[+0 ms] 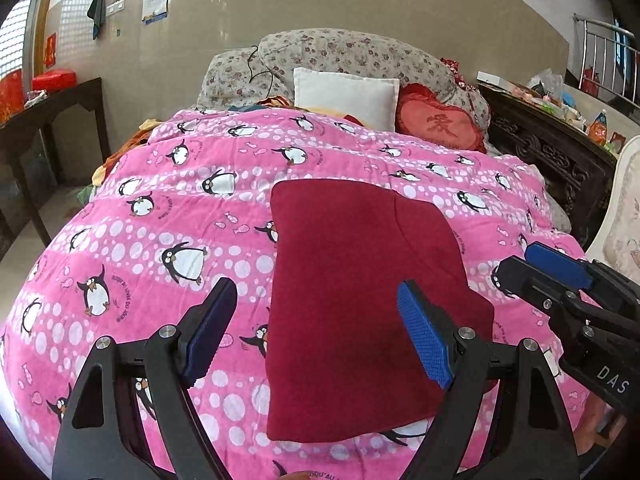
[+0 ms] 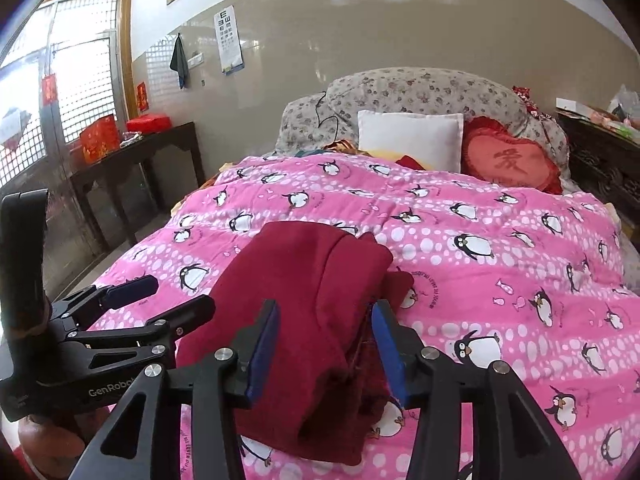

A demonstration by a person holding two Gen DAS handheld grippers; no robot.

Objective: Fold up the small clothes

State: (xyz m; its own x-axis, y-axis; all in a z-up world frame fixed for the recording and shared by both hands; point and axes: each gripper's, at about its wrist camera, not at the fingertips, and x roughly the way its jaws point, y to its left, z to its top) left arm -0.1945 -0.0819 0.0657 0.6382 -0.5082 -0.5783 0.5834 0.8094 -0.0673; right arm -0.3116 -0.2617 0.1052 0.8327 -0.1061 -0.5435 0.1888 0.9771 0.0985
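Observation:
A dark red garment (image 1: 360, 300) lies folded flat on the pink penguin quilt (image 1: 160, 208); it also shows in the right wrist view (image 2: 312, 312), with a layered edge on its right. My left gripper (image 1: 316, 332) is open, hovering over the garment's near left part, its right pad above the cloth. My right gripper (image 2: 326, 348) is open, its pads either side of the garment's near right fold, nothing pinched. The right gripper (image 1: 536, 272) appears at the right of the left view, the left gripper (image 2: 160, 300) at the left of the right view.
A white pillow (image 1: 344, 96), a red heart cushion (image 1: 440, 124) and a floral bolster (image 1: 352, 56) lie at the bed's head. A dark side table (image 2: 136, 160) stands left, a carved cabinet (image 1: 552, 148) right. The quilt (image 2: 500, 280) extends to the right.

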